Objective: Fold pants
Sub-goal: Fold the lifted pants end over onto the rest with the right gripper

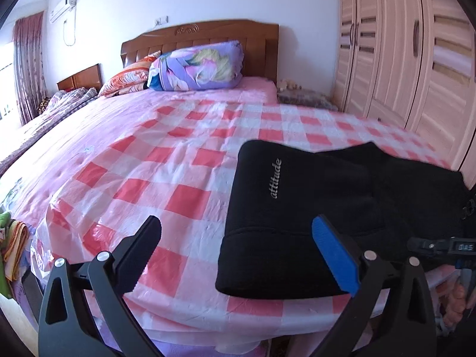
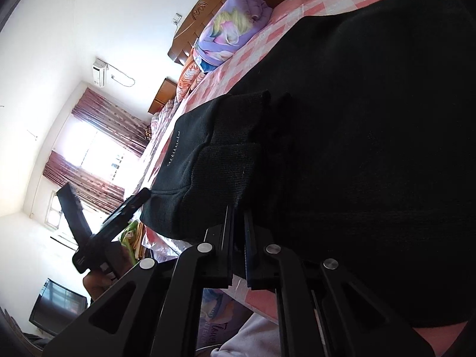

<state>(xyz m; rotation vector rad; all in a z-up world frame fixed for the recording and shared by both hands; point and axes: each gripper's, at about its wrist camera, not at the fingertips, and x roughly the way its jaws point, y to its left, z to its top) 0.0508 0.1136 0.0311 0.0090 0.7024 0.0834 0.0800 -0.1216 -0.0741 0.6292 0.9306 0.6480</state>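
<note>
— Two grippers are in our hands, and only one has hold of anything. Our left gripper (image 1: 238,250) hangs over the near edge of the bed, jaws spread wide with nothing between them; its blue pad (image 1: 334,255) sits just in front of the folded bundle.

— And the pants (image 1: 327,208)?

— We see them as a black folded stack on the near right part of the pink checked plastic sheet (image 1: 166,160), small silver lettering facing up on the top layer. In the right wrist view the pants (image 2: 357,119) fill most of the frame.

— What about our right gripper (image 2: 238,229)?

— Its jaws are pressed together on a fold of the black fabric at the near edge of the stack, only a thin slit between the fingers. The cloth bunches up right at the tips.

— Anything else around us?

— Far off, a rolled purple quilt (image 1: 197,67) rests against the wooden headboard (image 1: 202,34), and a pale wardrobe (image 1: 401,59) stands on the right. Our left gripper also shows in the right wrist view, left of the pants, against the curtained window (image 2: 89,148).
</note>
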